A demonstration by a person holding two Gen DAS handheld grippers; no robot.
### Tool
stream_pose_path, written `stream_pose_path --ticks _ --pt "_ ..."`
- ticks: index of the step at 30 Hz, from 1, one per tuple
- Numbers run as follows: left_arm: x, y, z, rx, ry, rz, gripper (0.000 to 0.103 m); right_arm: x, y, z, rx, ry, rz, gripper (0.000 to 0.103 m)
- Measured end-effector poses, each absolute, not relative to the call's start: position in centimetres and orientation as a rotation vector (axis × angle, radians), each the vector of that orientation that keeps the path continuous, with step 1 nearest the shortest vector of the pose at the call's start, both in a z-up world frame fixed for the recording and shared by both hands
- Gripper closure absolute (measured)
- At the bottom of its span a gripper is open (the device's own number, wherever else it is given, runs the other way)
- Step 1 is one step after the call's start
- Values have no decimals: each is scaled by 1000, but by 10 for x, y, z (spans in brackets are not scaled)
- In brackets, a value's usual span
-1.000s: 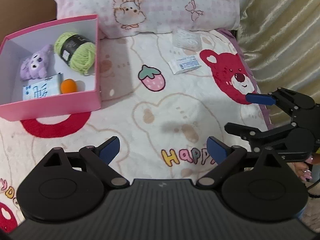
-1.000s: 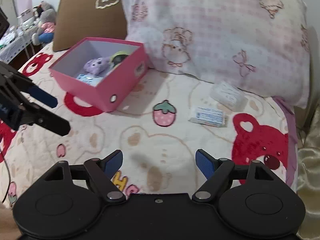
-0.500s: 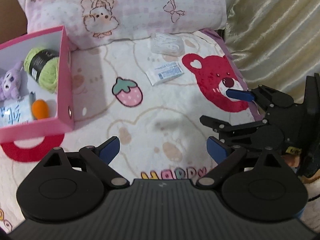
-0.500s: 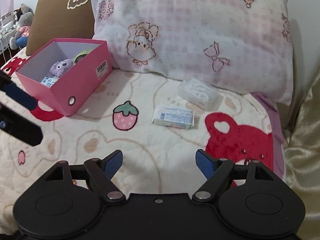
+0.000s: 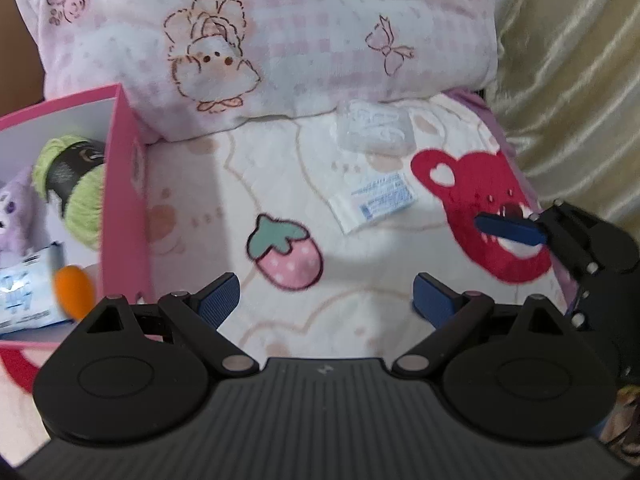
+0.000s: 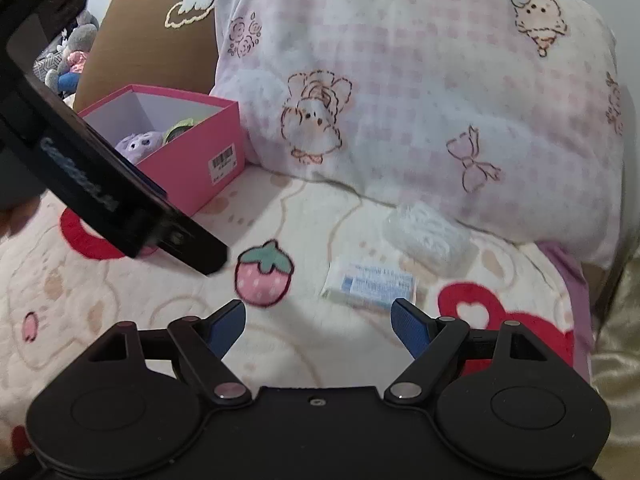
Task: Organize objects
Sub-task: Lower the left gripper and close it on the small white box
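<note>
We hold both grippers spread wide and empty. Our right gripper point(image 6: 318, 330) hovers low over the blanket point(image 6: 120, 312), its blue pads apart with nothing between them, and it points toward the flat white packet point(image 6: 370, 285) lying just ahead of its right pad. Our left gripper point(image 5: 326, 294) is likewise released and carries nothing; it hangs above the blanket beside the pink box point(image 5: 122, 216), facing the strawberry print.

Beyond the packet, close against the foot of the pillow point(image 6: 420, 92), sits a clear plastic-wrapped pack point(image 6: 426, 236); the two lie near each other but apart. These look like the only loose things left on the blanket.

The pink box stands open to the left, against the pillow's corner. Inside it we see a ball of green yarn point(image 5: 74, 184), a purple plush toy point(image 5: 14, 216), an orange ball point(image 5: 72, 290) and a blue-and-white packet point(image 5: 22, 296).

We judge the job well past halfway: four things are boxed, two remain outside. The white packet seems the next pick for the right gripper, since it lies nearest; the wrapped pack would follow. Neither has been touched yet.
</note>
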State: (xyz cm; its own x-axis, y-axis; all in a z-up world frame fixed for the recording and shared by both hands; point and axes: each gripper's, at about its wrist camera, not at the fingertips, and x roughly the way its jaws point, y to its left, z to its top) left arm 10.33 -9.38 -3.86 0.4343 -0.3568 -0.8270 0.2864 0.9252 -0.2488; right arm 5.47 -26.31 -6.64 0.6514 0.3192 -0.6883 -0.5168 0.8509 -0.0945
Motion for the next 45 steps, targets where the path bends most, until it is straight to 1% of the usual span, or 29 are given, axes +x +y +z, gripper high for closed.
stream_pose_path --ticks 5,10,16,18,20,22,23,24,26,27,31,32,34,36,39,45 --pt "112 -102 -65 -107 942 -390 11 79 -256 -86 -307 707 447 20" --pt "123 -109 -89 -161 918 -403 12 95 -254 -102 -306 720 457 20" --pt "128 -115 -104 -200 843 -418 16 96 -251 -123 -379 565 325 17" --pt "133 -117 -109 -219 840 -421 19 99 -253 -129 -390 562 314 17" --pt "138 -121 -114 -220 834 -429 20 104 -261 -133 -338 584 316 17" --pt "141 -125 -121 -221 838 -427 26 111 -271 -139 -266 623 316 17" --pt "143 -127 -124 -225 845 -426 33 115 -277 -142 -218 644 324 17" --pt "145 -129 -128 -232 855 -425 37 118 -281 -145 -187 657 329 17" --pt "148 -131 -135 -252 864 -415 38 122 -284 -150 -164 665 331 17" --pt "150 -132 -138 -254 865 -412 40 123 -282 -153 -185 665 336 17" --pt "151 -141 -139 -166 857 -400 45 122 -274 -157 -212 667 366 17" --pt "152 -142 -138 -158 855 -402 48 123 -273 -157 -208 670 368 14" --pt "154 -142 -138 -175 848 -405 55 126 -274 -159 -204 685 366 13" --pt "157 -139 -139 -231 851 -407 66 129 -278 -162 -190 709 363 13" --pt "161 -136 -142 -328 877 -421 75 130 -282 -163 -155 714 367 13" --pt "159 -128 -141 -413 896 -395 76 122 -281 -152 -83 717 448 11"
